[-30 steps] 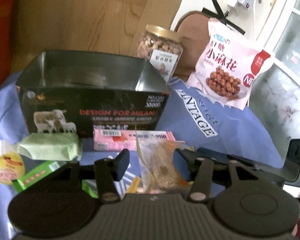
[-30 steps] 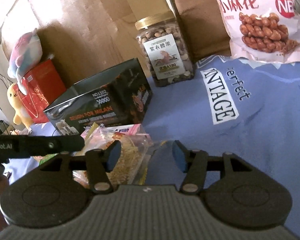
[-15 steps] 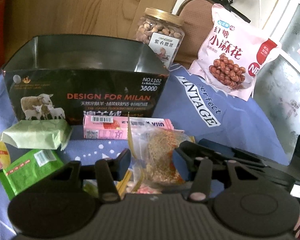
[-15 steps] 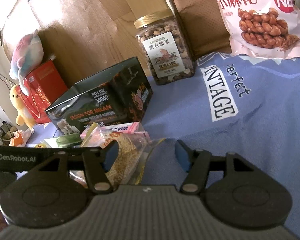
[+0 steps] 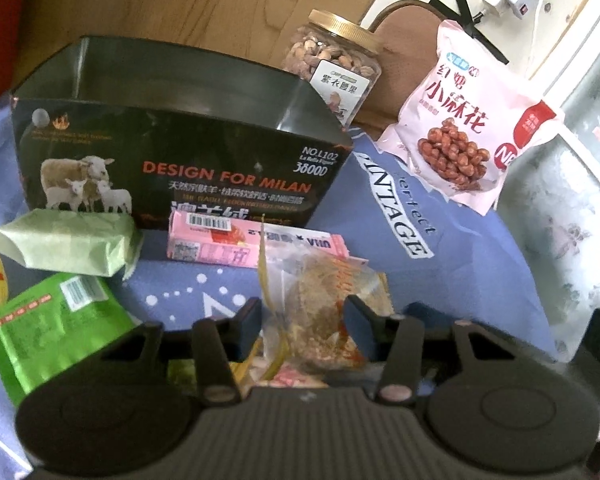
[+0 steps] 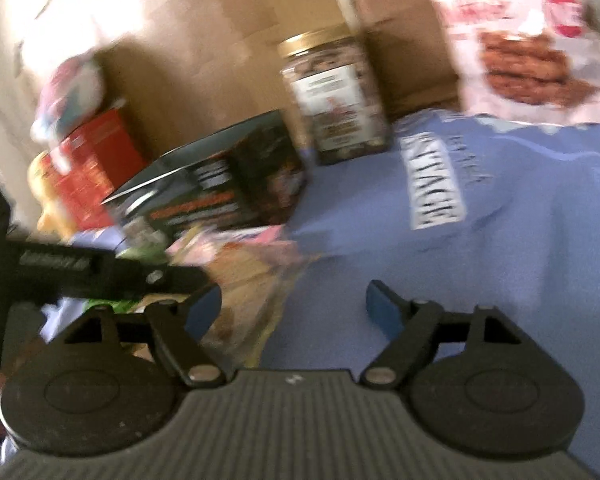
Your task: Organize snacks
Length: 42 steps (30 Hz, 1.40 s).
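A clear packet of grain snack (image 5: 320, 296) stands upright between the pads of my left gripper (image 5: 304, 328), whose jaws are closing on it just above the blue cloth (image 5: 440, 280). In the right wrist view, which is blurred, the same packet (image 6: 240, 280) sits by the left finger of my right gripper (image 6: 296, 312). Its jaws are opening and stand wide, with only cloth between them. The left gripper's black finger (image 6: 80, 272) reaches in from the left. The open black box (image 5: 180, 160) stands just behind the packet.
Before the box lie a pink carton (image 5: 228, 244), a pale green wrapped pack (image 5: 68, 244) and a green pouch (image 5: 52, 320). A nut jar (image 5: 336, 68) and a pink snack bag (image 5: 460, 136) stand at the back. A red box (image 6: 88, 168) is left of the black box.
My right gripper's jaws have spread apart, and its view has blurred with motion. My left gripper's jaws have narrowed slightly around the packet, and the black box now looks nearer.
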Tool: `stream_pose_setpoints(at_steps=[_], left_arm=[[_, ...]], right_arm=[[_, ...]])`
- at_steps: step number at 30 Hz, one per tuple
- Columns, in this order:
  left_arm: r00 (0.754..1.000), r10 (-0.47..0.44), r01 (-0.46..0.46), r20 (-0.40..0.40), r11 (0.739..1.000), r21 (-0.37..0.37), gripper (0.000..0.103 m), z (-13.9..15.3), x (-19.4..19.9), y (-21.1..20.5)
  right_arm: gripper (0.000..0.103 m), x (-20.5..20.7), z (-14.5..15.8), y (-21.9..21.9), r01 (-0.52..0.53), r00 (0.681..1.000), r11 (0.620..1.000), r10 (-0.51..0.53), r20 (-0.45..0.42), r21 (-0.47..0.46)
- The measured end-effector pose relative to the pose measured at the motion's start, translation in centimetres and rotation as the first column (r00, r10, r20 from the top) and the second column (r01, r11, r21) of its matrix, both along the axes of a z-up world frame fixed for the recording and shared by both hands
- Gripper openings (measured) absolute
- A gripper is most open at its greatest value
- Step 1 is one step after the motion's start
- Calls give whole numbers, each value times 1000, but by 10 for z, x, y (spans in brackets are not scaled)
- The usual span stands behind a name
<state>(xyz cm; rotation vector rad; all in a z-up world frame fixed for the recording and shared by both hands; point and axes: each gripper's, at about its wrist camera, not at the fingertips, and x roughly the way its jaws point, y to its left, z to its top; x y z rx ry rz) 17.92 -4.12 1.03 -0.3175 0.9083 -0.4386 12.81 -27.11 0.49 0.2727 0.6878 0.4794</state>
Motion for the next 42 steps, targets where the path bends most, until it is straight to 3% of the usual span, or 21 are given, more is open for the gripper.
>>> stream_pose_setpoints(at_steps=[2,4,7,10,16,22,29,33,35,38,42], left_arm=[[1000,-3,3,9,1000,0,44,0,-2,-1],[1000,-1,1,15,1000,-7,40,0,-4,1],[999,-2,3,34,1000,-18,37,4,-13,6],[996,1,0,86,1000,-12,36,15,-28,14],[977,43,-31,208,998,-57,36,50,-37,34],[945,134,-123,298,991,-57,37,77,0,49],[944,194,-192,265,981,-36,37,62,52,50],[947,189,-193,261,981,-10,37,48,64,39],[945,185,-196,269,980,14,37,42,64,35],[943,177,-182,281,983,-9,39,46,52,43],[901,239,-229,362,971,-71,45,62,9,82]], right_arm=[[59,-1,0,7,-91,996,995,91,-3,41],[57,-4,1,12,-103,995,994,102,14,24],[42,-8,4,11,-100,994,995,99,51,20],[36,-11,10,8,-122,990,990,117,81,65],[36,-15,45,32,-135,961,991,130,245,4],[36,35,68,67,-114,936,992,126,329,-55],[37,74,54,88,-39,934,995,67,350,-86],[44,68,44,94,34,909,982,46,414,-184],[52,65,41,95,73,898,974,29,440,-214],[54,58,42,90,71,885,979,26,466,-189],[54,41,53,83,-13,869,994,63,491,-105]])
